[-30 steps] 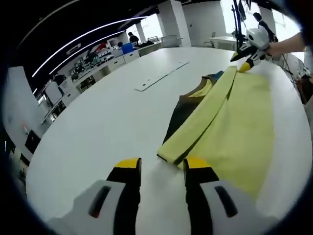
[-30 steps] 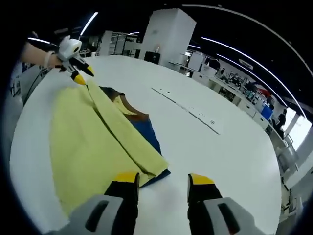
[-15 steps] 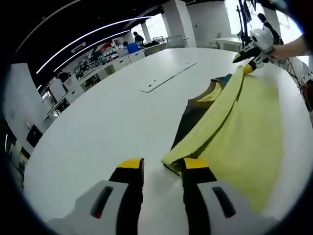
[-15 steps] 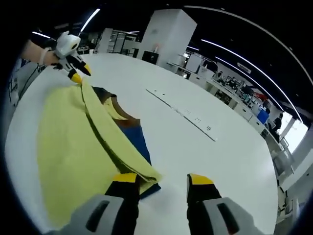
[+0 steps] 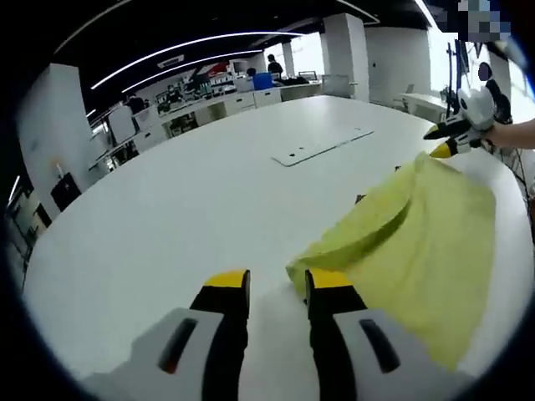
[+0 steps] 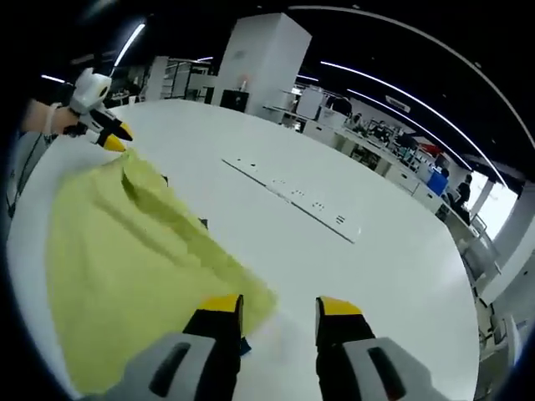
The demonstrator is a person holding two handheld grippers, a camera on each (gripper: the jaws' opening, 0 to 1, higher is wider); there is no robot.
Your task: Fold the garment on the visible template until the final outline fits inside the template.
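Yellow fabric garment [image 5: 418, 234] lies spread on the wide white round table [image 5: 184, 209] in the left gripper view; the left gripper [image 5: 279, 286] stands with jaws parted at its near folded corner — the right gripper [image 5: 447, 140] is at the far corner, its grip unclear.

Right gripper view: the right gripper's jaws stand apart beside the garment's near corner — the left gripper sits at the far one.
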